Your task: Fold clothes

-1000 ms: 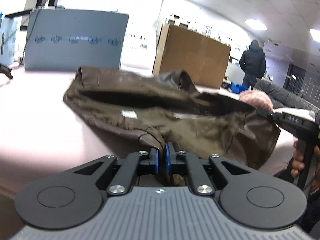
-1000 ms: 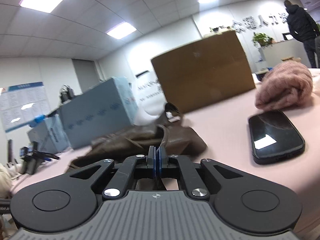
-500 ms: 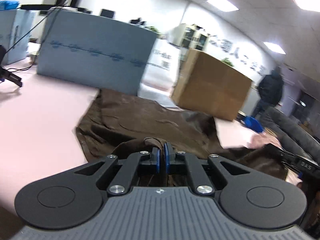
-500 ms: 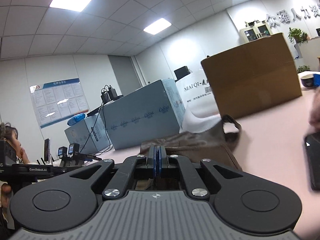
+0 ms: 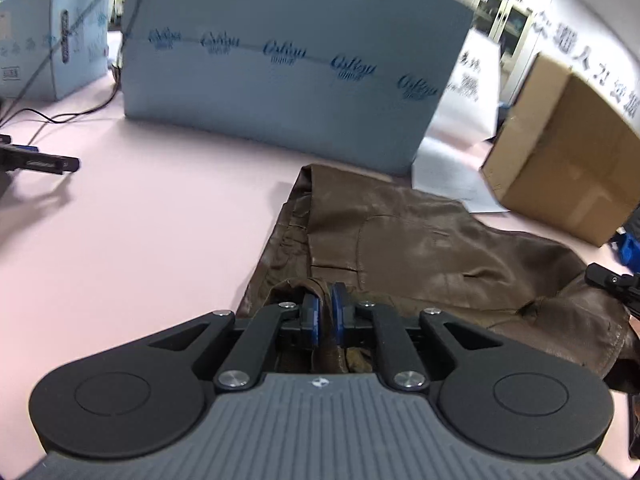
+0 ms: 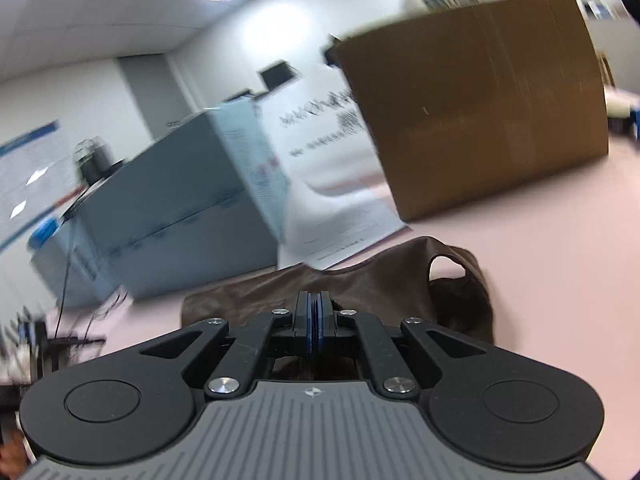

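A brown leather garment [image 5: 420,248] lies partly spread on the pink table [image 5: 140,220]. My left gripper [image 5: 325,312] pinches a fold of its near edge; its jaws are opening slightly, with the leather still between the blue pads. At the right edge of the left wrist view, the tip of my other gripper [image 5: 612,284] shows at the garment's right end. In the right wrist view, my right gripper [image 6: 315,308] is shut on the garment [image 6: 380,292], which drapes under and beyond the fingers, a loop of it to the right.
A blue-grey printed box [image 5: 280,60] stands just behind the garment, with a white bag [image 5: 460,120] and a cardboard box [image 5: 568,160] to its right. A black device [image 5: 36,164] and cables lie at the far left. A second blue box [image 5: 48,40] stands at the back left.
Both grippers have swept across the table with the garment, which now lies flatter and closer to the blue-grey box. The phone and pink knit have left the right wrist view.
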`<action>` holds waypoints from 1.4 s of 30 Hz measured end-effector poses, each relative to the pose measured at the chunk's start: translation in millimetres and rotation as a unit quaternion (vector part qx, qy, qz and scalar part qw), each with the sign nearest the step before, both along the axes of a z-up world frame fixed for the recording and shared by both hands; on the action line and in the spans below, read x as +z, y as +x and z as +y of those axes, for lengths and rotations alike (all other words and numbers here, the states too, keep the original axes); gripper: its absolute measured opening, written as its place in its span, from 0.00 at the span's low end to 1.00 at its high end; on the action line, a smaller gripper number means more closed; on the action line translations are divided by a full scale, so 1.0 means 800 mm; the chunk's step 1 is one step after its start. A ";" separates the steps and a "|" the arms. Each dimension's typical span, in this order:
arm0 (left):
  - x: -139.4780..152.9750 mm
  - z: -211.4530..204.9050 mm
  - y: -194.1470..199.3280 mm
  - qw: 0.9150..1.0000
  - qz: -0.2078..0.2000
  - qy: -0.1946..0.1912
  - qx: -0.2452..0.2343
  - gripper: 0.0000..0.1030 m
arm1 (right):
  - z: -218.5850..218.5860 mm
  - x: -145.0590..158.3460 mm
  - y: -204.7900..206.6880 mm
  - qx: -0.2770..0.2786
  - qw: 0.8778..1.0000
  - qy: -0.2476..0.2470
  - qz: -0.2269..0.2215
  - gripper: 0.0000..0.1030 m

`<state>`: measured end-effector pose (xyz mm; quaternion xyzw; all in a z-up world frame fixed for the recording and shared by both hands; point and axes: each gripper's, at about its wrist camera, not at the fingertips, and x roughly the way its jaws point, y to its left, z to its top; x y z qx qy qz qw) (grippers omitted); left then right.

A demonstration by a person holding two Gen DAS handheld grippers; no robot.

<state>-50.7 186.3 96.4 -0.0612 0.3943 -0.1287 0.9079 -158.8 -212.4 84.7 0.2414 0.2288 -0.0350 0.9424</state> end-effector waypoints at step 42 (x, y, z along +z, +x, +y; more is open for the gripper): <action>-0.088 -0.012 -0.172 0.982 -0.149 0.112 -0.039 0.09 | 0.044 -0.071 -0.108 -0.064 0.956 -0.279 -0.063 0.06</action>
